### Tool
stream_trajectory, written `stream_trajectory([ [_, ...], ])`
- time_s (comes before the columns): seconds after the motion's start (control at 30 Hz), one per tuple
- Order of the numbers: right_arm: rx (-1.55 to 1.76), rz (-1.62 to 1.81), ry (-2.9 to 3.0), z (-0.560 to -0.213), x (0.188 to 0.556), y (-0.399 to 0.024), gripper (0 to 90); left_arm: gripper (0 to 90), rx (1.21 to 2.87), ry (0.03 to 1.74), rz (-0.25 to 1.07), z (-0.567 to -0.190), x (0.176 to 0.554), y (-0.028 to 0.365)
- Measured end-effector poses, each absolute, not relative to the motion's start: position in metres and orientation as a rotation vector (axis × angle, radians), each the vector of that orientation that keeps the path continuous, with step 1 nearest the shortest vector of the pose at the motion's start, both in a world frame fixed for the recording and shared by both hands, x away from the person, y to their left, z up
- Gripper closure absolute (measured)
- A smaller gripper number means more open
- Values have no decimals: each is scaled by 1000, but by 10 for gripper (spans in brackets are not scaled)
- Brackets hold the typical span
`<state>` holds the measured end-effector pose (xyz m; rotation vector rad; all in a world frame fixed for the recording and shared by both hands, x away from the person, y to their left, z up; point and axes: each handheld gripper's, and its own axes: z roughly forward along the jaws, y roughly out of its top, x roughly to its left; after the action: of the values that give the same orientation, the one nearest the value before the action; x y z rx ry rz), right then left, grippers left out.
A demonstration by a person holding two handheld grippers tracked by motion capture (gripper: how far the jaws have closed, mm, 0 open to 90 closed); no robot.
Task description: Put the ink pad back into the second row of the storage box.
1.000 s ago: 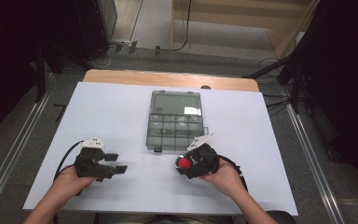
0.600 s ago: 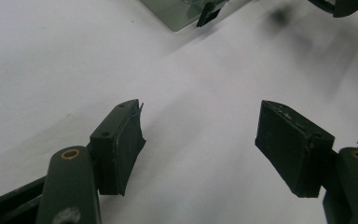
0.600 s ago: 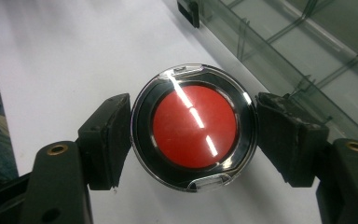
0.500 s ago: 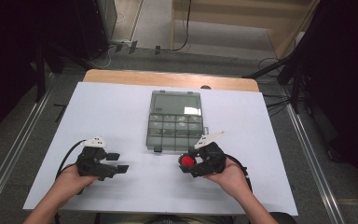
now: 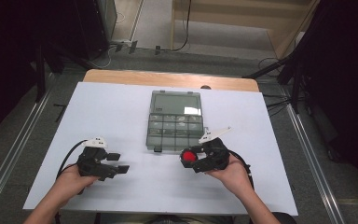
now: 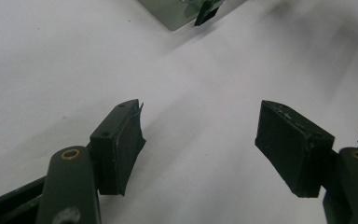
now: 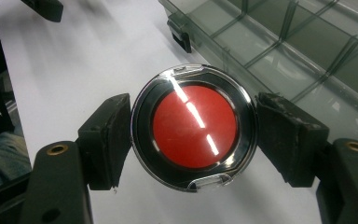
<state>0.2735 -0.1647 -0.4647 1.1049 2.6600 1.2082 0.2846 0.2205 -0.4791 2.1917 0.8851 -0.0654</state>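
At the left of the high view, the left gripper rests low over the white table sheet, its jaws spread wide with nothing between them. Toward the middle lies a clear compartment box, its latch edge facing the person. Just right of the box's near corner, the right gripper clamps a round red compact by its rim, both pads pressed against it, held above the sheet.

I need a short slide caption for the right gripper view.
Right hand-held gripper clamps round red compact beside clear compartment box.
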Motion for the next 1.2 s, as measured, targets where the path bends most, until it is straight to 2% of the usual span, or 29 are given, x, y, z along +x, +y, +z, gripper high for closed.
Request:
stream_trajectory([
  [1.2, 1142, 1229, 2606, -451, 302, -161, 308, 310, 2188, 884, -64, -480, 285, 220],
])
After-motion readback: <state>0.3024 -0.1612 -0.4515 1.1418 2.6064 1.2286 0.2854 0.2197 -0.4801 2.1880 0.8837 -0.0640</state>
